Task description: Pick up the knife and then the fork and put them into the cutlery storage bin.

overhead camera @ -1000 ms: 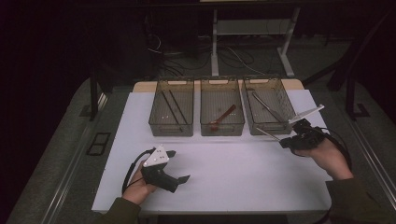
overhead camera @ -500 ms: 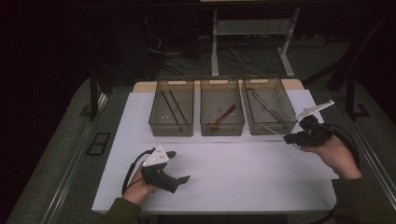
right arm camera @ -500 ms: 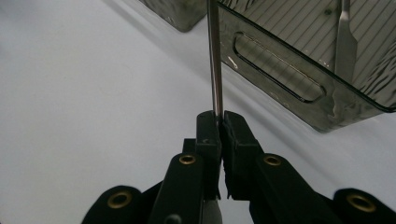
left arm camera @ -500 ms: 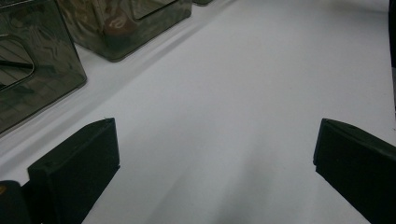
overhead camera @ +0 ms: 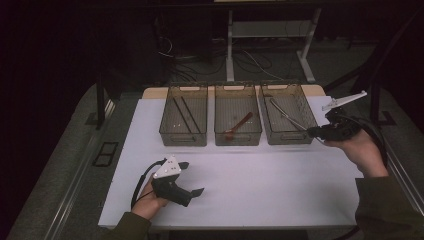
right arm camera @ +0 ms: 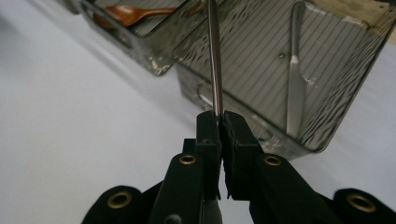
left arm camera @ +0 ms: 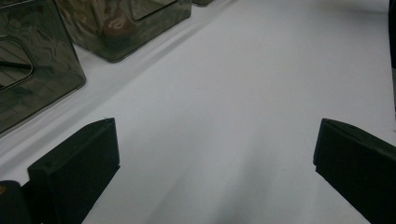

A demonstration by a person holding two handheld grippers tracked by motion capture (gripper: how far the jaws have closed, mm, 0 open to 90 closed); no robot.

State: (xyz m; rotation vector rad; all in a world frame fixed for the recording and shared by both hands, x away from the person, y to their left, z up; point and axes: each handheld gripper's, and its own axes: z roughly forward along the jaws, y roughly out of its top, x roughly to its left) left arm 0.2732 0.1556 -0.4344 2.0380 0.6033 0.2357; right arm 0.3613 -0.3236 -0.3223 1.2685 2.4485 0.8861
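White rectangular counter (overhead camera: 260, 185) is carrying three smoky transparent plastic bins in a row along its far edge. Left bin (overhead camera: 183, 122) is holding two dark thin sticks (overhead camera: 187, 116) lying lengthwise. Middle bin (overhead camera: 237, 121) is holding a reddish-brown wooden spoon (overhead camera: 238, 125), also seen at the top left of the right gripper view (right arm camera: 135, 13). Right bin (overhead camera: 288, 120) is holding a silver metal knife (right arm camera: 295, 70) lying flat on its ribbed floor.

Right gripper (overhead camera: 320, 132) is sitting in the person's right hand (overhead camera: 356, 150) at the right counter edge, just beside the right bin's near right corner, its grey three-cornered plate pointing up and to the right. Its jaws are clamping together on the end of a thin silver metal rod-like utensil handle (right arm camera: 214, 60); in the right gripper view the handle is running straight up from the jaws over the near wall of the right bin (right arm camera: 280, 93). Its far end is out of frame, so what kind of utensil it is cannot be told.

Left gripper (overhead camera: 190, 177) is resting low over the near left part of the counter in the left hand (overhead camera: 150, 200), well apart from the bins. Its jaws are standing wide apart with only bare white counter (left arm camera: 224, 116) between them.
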